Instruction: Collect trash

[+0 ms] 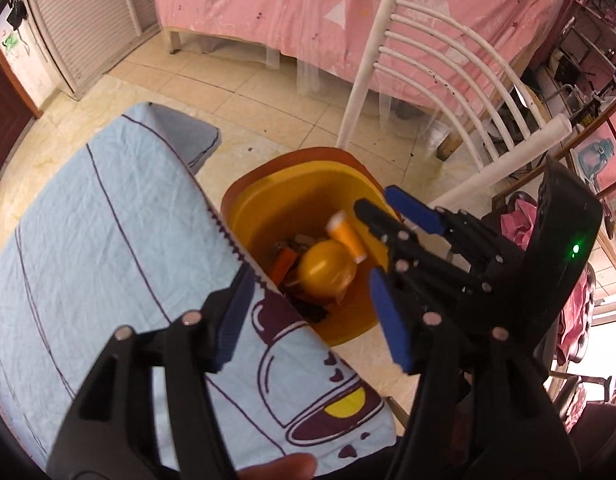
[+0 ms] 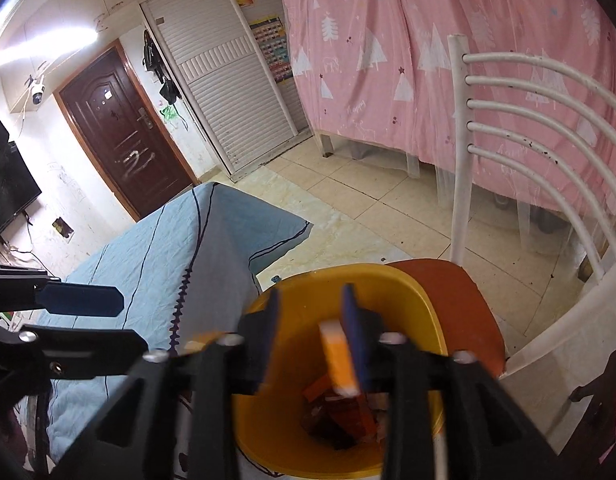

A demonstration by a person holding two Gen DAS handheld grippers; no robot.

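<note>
A yellow bin (image 1: pixel 264 200) holds an orange bottle (image 1: pixel 348 236); beside it, pale blue cloth (image 1: pixel 108 216) with purple lines; behind, pink tree-print curtain (image 2: pixel 388 60).

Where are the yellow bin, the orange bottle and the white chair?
yellow bin (image 1: pixel 268 196), left wrist view, far inner wall.
orange bottle (image 1: pixel 348 236), left wrist view, middle of its body, above the bin.
white chair (image 2: pixel 544 128), right wrist view, a curved back slat.

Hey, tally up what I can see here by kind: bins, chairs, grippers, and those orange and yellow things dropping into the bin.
Yellow bin: 1
White chair: 1
Grippers: 2, left gripper and right gripper
Orange bottle: 1
Yellow ball: 1
Total: 6
</note>
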